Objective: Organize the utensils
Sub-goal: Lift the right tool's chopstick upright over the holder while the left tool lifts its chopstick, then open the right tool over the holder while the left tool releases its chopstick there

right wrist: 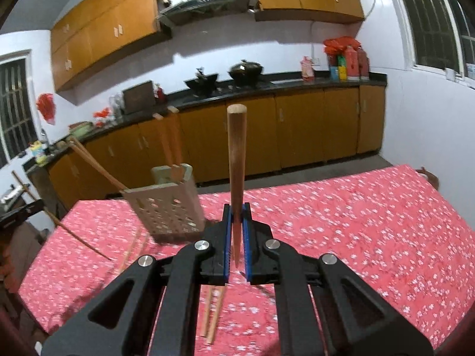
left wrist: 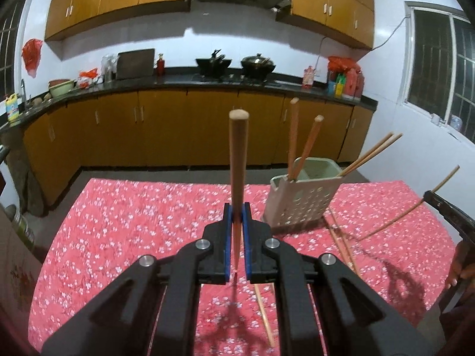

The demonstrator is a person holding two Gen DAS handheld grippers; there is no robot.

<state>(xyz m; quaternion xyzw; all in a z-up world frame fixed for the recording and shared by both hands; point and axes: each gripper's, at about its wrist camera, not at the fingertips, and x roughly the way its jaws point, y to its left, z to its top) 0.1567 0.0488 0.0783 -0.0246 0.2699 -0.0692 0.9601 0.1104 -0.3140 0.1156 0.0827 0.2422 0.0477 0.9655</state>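
Note:
In the left wrist view my left gripper (left wrist: pixel 237 212) is shut on a wooden chopstick (left wrist: pixel 238 160) that stands upright between the blue pads. A pale perforated utensil holder (left wrist: pixel 299 201) stands on the table just to its right, with several chopsticks (left wrist: pixel 297 142) leaning in it. At the right edge the right gripper (left wrist: pixel 429 197) carries a slanted chopstick (left wrist: pixel 394 222). In the right wrist view my right gripper (right wrist: pixel 236 212) is shut on its chopstick (right wrist: pixel 236 160), the holder (right wrist: pixel 169 207) is to its left, and the left gripper (right wrist: pixel 26 206) shows at the far left.
Loose chopsticks (left wrist: pixel 341 243) lie on the red floral tablecloth (left wrist: pixel 133 222) beside the holder, and one (left wrist: pixel 264 317) lies under my left gripper. A pair (right wrist: pixel 213 314) lies below my right gripper. A person's hand (left wrist: pixel 463 264) is at the right edge. Kitchen counter (left wrist: pixel 178 83) behind.

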